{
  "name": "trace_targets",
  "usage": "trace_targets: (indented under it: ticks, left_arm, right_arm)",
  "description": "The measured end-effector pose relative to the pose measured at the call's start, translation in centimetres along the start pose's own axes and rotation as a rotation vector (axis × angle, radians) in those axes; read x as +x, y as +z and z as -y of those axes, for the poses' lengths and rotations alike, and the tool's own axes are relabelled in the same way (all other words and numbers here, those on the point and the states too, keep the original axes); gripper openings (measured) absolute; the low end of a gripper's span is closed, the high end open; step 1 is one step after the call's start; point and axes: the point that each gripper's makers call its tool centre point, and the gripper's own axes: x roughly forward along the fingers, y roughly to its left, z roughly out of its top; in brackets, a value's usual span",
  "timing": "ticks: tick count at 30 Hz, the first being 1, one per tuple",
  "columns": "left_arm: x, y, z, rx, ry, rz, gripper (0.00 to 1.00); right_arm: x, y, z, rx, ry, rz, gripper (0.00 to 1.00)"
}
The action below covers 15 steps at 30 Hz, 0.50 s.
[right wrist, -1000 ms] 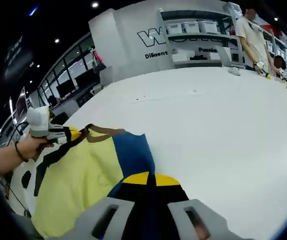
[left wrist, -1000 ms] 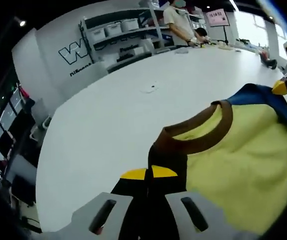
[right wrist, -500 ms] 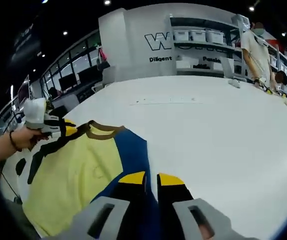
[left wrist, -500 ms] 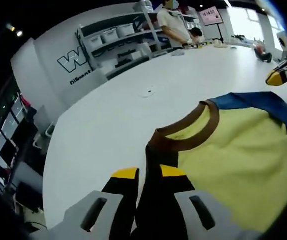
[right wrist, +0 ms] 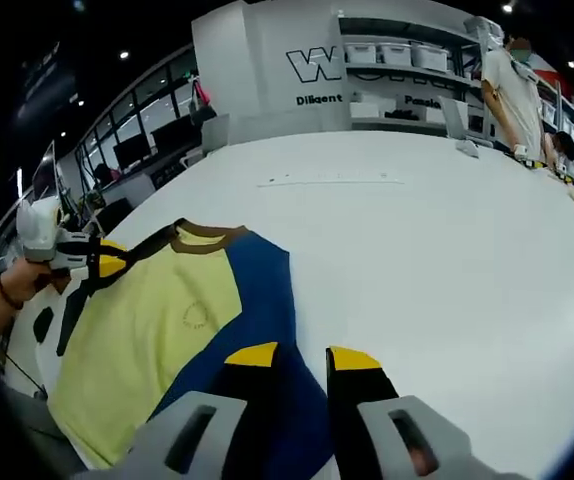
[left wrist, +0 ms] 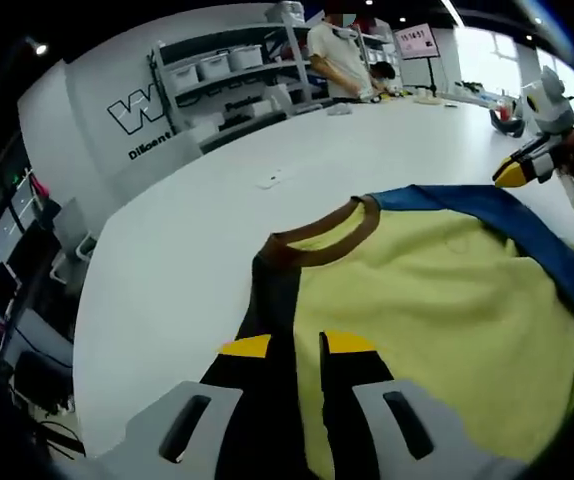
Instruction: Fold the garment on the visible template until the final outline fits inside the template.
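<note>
Item 1, shirt (left wrist: 437, 300): yellow body, brown collar (left wrist: 319, 232), black sleeve (left wrist: 272, 300) on one side, blue sleeve (right wrist: 257, 310) on the other. It lies spread flat on the white table (left wrist: 187, 230), filling the lower right of your left gripper view and the lower left of your right gripper view.

Item 2, your left gripper (left wrist: 295, 346): at the bottom centre of its own view, yellow-tipped jaws slightly apart with the black sleeve running between them; whether they grip the cloth cannot be told. In the right gripper view the same gripper (right wrist: 92, 265) sits at the left edge, at the black sleeve, held by your hand (right wrist: 12, 290).

Item 3, your right gripper (right wrist: 302, 356): bottom centre of its view, jaws a little apart over the blue sleeve's edge; grip on the cloth cannot be told. In the left gripper view it (left wrist: 517, 172) appears at the right edge beside the blue sleeve.

Item 4, background: shelves (left wrist: 237, 70) with bins against a white wall at the top of the frame; a person (right wrist: 512, 90) stands at the table's far side, upper right.
</note>
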Motion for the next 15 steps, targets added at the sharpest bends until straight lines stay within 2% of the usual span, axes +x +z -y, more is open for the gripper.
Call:
trace_targets:
  ticks: [5, 8, 9, 10, 11, 13, 15]
  left_arm:
    - [-0.7, 0.0, 1.9, -0.005, -0.046, 0.013, 0.17]
    - [-1.1, 0.2, 4.0, -0.005, -0.120, 0.049, 0.18]
    - [-1.2, 0.3, 4.6, 0.010, -0.138, 0.060, 0.19]
    - [-1.3, 0.4, 5.2, 0.068, -0.144, 0.085, 0.20]
    - [-1.3, 0.4, 5.8, 0.093, -0.161, 0.101, 0.21]
    - [-1.6, -0.1, 7.2, 0.102, -0.211, 0.088, 0.24]
    - [-2.0, 0.0, 8.3, 0.092, -0.240, 0.112, 0.22]
  right_arm:
    - [0.1, -0.1, -0.2, -0.006, 0.009, -0.013, 0.12]
    - [0.1, -0.4, -0.5, -0.010, 0.018, -0.027, 0.12]
    - [0.1, -0.5, -0.6, -0.008, 0.021, -0.032, 0.12]
    - [0.1, -0.7, -0.6, -0.001, 0.024, -0.040, 0.12]
    - [0.1, -0.8, -0.7, 0.008, 0.025, -0.045, 0.11]
    - [0.0, -0.9, -0.9, 0.017, 0.032, -0.052, 0.11]
    - [0.1, -0.8, -0.8, 0.010, 0.026, -0.040, 0.10]
